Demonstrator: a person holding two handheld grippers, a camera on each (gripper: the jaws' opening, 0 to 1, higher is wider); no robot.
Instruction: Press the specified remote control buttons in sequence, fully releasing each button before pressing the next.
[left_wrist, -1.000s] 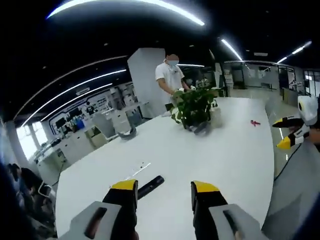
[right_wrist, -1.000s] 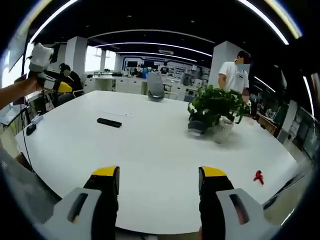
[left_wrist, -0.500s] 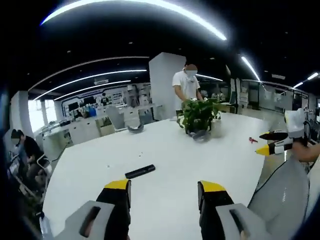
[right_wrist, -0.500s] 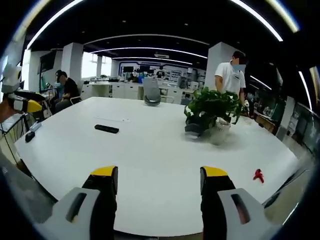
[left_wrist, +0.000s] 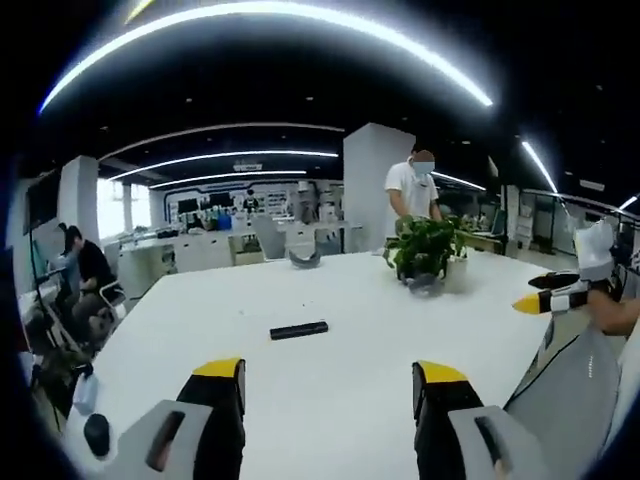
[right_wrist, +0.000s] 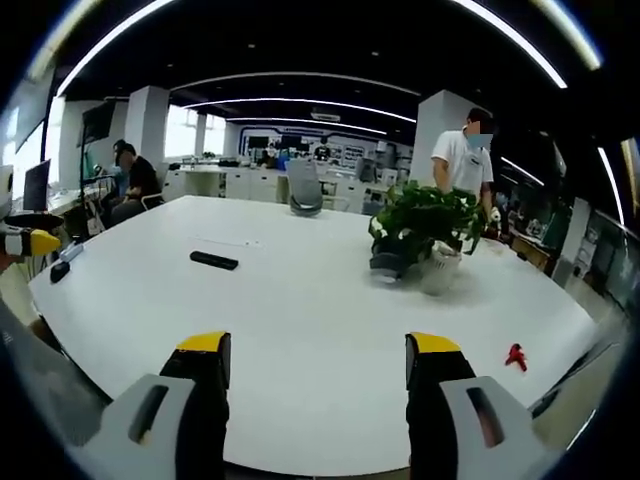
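A black remote control (left_wrist: 298, 329) lies flat on the big white table (left_wrist: 350, 380), well ahead of my left gripper (left_wrist: 330, 385), which is open with nothing between its yellow-tipped jaws. In the right gripper view the same remote control (right_wrist: 214, 261) rests at the table's left middle, far from my right gripper (right_wrist: 318, 360), also open and empty. The right gripper (left_wrist: 560, 295) appears at the right edge of the left gripper view, held by a hand. The left gripper's yellow tip (right_wrist: 30, 242) pokes in at the left edge of the right gripper view.
A potted green plant (right_wrist: 425, 225) with a dark shoe-like thing (right_wrist: 385, 262) beside it stands at the table's far side. A small red object (right_wrist: 516, 355) lies near the right edge. A person in white (right_wrist: 463, 158) stands behind the plant; a person (right_wrist: 128, 180) sits at left.
The left gripper view has levelled and swung, so the remote now sits farther ahead and centred. In the right gripper view the left gripper has slid out toward the left edge.
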